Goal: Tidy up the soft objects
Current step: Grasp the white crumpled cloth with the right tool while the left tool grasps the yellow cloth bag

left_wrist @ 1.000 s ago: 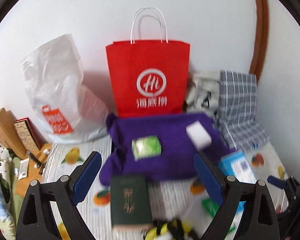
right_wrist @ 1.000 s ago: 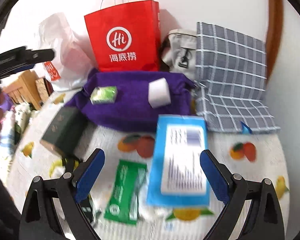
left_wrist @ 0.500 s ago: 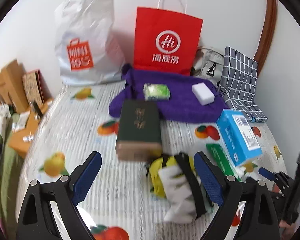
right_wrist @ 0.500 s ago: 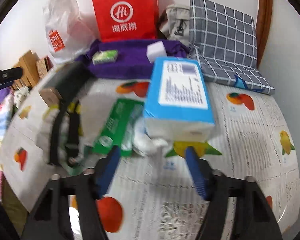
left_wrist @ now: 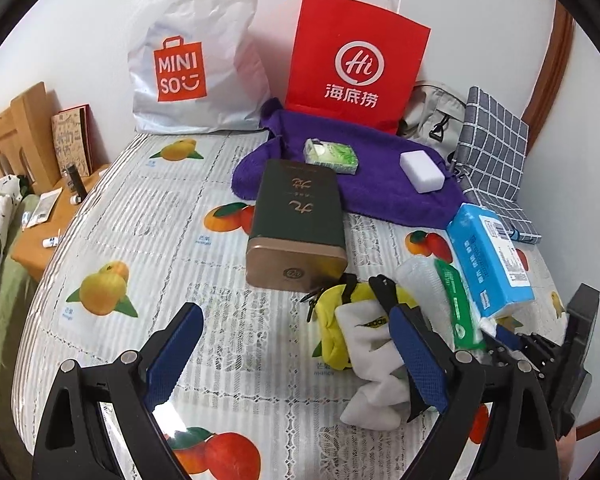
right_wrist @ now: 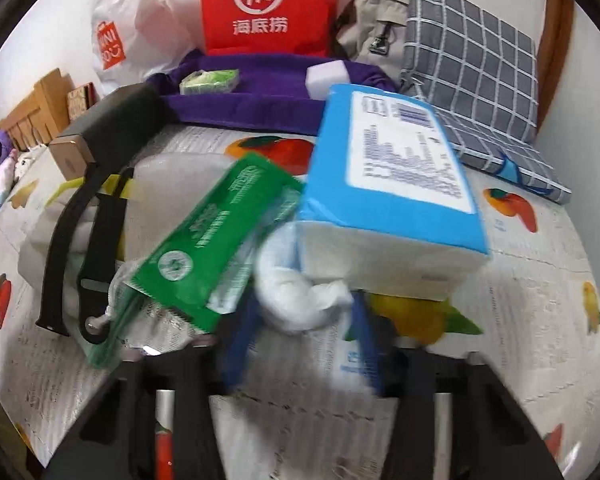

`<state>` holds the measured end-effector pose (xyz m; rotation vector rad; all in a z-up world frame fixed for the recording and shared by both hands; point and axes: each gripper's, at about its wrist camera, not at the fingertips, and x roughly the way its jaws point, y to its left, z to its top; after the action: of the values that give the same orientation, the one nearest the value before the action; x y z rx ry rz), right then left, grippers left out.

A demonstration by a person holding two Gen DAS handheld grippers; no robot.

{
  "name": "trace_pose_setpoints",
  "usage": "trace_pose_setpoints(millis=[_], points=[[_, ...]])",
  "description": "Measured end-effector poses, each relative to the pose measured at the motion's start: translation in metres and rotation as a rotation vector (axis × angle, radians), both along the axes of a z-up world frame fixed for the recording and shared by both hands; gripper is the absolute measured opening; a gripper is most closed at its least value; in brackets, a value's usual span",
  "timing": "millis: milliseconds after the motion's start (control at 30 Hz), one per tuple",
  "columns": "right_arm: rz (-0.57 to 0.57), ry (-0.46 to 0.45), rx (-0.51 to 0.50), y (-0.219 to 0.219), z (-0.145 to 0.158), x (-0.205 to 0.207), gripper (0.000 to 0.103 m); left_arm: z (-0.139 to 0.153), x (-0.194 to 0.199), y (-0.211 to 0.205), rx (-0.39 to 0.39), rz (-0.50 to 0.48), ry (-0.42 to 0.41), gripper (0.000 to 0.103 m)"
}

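My right gripper point(right_wrist: 300, 332) is closing, a white wad point(right_wrist: 296, 296) between its blue pads, tucked under the blue tissue pack point(right_wrist: 396, 184). At ten o'clock lies a green packet point(right_wrist: 216, 236). My left gripper point(left_wrist: 296, 360) hangs wide open and empty, angled down; its right finger overlaps a white sock point(left_wrist: 364, 344) on a yellow pouch point(left_wrist: 332, 312), a dark tin point(left_wrist: 296, 220) at twelve.

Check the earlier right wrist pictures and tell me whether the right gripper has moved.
Yes. The right gripper has come down and forward toward the blue tissue pack, which fills far more of its view than before. Its jaws are closing around the white crumpled tissue.
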<state>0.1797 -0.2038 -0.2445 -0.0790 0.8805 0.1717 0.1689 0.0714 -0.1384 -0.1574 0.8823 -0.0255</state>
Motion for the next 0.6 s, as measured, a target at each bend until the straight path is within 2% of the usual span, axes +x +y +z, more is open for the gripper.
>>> trace_pose_setpoints(millis=[300, 400, 500, 600], points=[[0.063, -0.001, 0.057, -0.007, 0.023, -0.044, 0.025, -0.007, -0.009, 0.002, -0.013, 0.014, 0.023, 0.094], [0.056, 0.042, 0.067, -0.017, 0.019, -0.061, 0.025, -0.010, -0.009, -0.001, -0.012, 0.014, 0.035, 0.094], [0.059, 0.052, 0.086, -0.025, 0.015, -0.075, 0.025, -0.013, -0.011, -0.008, -0.003, 0.012, 0.045, 0.094], [0.058, 0.048, 0.065, -0.031, 0.012, -0.087, 0.026, -0.014, -0.015, -0.018, 0.025, -0.007, 0.045, 0.094]])
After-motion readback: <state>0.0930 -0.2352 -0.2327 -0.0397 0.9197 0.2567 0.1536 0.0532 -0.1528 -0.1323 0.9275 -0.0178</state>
